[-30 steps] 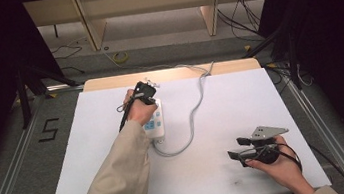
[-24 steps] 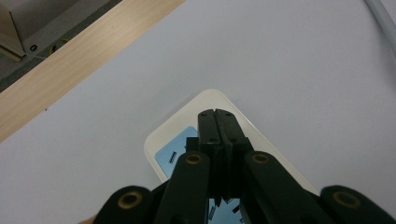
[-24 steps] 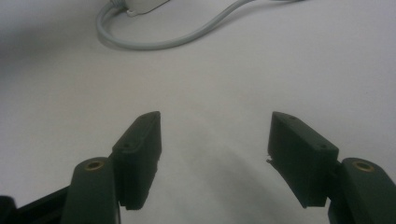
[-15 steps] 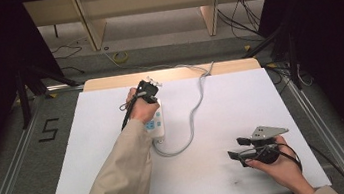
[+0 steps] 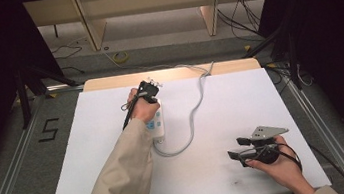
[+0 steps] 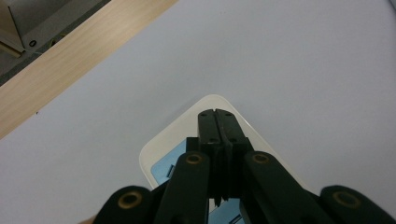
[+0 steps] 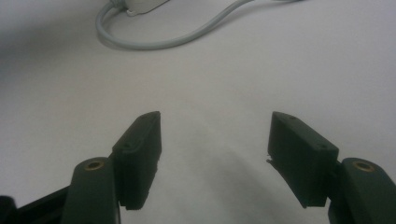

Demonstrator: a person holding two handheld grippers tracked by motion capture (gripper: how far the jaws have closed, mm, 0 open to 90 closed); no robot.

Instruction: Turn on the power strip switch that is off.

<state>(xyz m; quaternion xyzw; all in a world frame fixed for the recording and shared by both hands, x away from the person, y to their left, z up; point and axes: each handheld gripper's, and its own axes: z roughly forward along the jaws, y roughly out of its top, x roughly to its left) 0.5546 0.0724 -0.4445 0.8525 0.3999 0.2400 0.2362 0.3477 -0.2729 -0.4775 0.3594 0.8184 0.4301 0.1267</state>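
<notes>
Nearest you, your right gripper (image 5: pixel 238 149) rests low on the white table cover (image 5: pixel 260 95) at the near right, its jaws spread wide with nothing between them; in the right gripper view (image 7: pixel 212 140) bare cover lies between them, and the grey cable (image 7: pixel 154 42) curls beyond. Keep that hand parked there, clear of the work.

Further out, left of centre, the white power strip (image 5: pixel 158 124) lies lengthwise on the cover, its cable (image 5: pixel 193 119) looping off its near end and running away toward the wooden table edge (image 5: pixel 177 73). Your left gripper (image 5: pixel 147 87) sits over the strip's far end. In the left gripper view its jaws are pressed together, tips (image 6: pixel 217 114) pointing down at the rounded end of the strip (image 6: pixel 159 154), just past a blue panel (image 6: pixel 166 170).

You seem to be pressing a switch there, though the tips hide the exact spot and I can't tell whether they touch. Keep the jaws closed so they act as one firm point, and push straight down, not sideways, so the strip doesn't slide. Ease the pressure on.
</notes>
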